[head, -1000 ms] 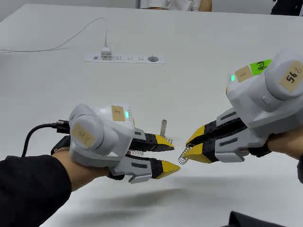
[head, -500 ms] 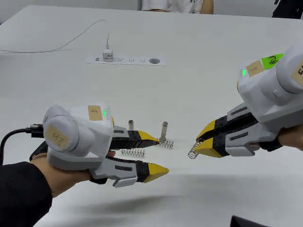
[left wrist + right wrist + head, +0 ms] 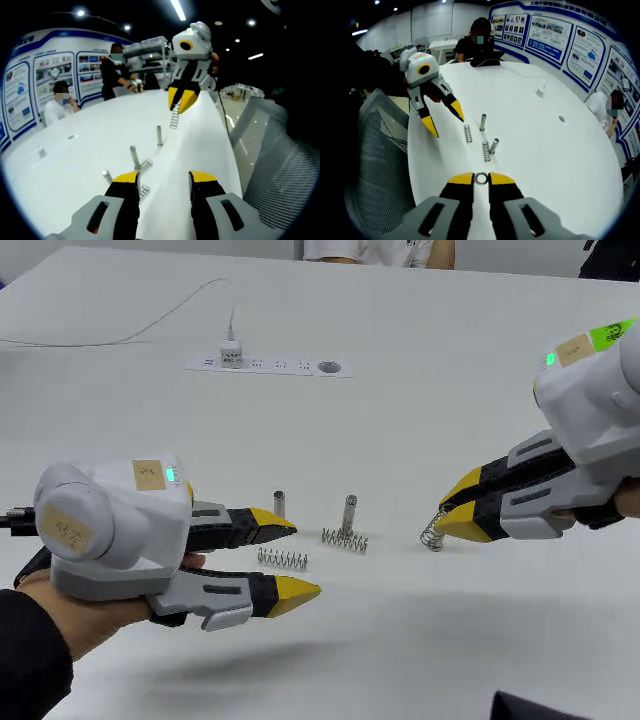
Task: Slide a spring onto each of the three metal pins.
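1. Tabletop: white, smooth, matt.
2. Pins: bare metal, dull sheen.
3. Springs: thin grey metal wire.
4. Left gripper and right gripper: glossy white plastic shells, tan paper labels; fingers matt black, yellow tips.

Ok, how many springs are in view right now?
3. One spring lies on the table by the left gripper, one beside a pin, one in the right gripper. Others may be hidden.
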The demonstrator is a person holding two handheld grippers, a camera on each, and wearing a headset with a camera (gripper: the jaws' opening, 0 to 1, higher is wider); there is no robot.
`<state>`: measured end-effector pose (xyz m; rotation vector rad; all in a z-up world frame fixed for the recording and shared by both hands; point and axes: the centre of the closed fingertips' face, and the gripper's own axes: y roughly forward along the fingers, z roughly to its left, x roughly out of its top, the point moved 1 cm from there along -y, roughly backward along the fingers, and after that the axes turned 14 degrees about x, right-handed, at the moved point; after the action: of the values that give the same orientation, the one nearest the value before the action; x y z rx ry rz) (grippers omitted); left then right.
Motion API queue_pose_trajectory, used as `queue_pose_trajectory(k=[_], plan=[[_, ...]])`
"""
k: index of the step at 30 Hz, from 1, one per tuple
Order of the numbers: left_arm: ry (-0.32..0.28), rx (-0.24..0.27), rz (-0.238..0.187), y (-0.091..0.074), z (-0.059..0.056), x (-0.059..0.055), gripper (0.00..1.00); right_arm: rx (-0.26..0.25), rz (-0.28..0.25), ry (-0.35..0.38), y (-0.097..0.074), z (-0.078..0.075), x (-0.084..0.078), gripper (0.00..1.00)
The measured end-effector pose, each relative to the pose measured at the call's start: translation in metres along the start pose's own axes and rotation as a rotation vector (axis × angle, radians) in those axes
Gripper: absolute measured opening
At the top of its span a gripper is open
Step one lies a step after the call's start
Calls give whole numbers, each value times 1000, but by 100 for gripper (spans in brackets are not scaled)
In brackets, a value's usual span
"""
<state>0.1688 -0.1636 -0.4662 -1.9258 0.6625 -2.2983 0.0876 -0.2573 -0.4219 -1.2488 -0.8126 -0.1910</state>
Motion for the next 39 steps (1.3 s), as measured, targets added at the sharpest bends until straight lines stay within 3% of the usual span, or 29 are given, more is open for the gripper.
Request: queue_pose_trajectory(k=[8,17,22,39], plan=[[-31,50,15,-10,14,-10,42,-58,19,28,-14,-21,-7,12],[-52,93,20,-16,25,-16,44,-105,56,62,-14,-42,-18,12],[-54,106,21,-18,28,-17,45,-102,60,86,-8,-50,-22,12],[-75,118,29,-18,31,-22,48,-59,102,116,7,-57,-28,12]])
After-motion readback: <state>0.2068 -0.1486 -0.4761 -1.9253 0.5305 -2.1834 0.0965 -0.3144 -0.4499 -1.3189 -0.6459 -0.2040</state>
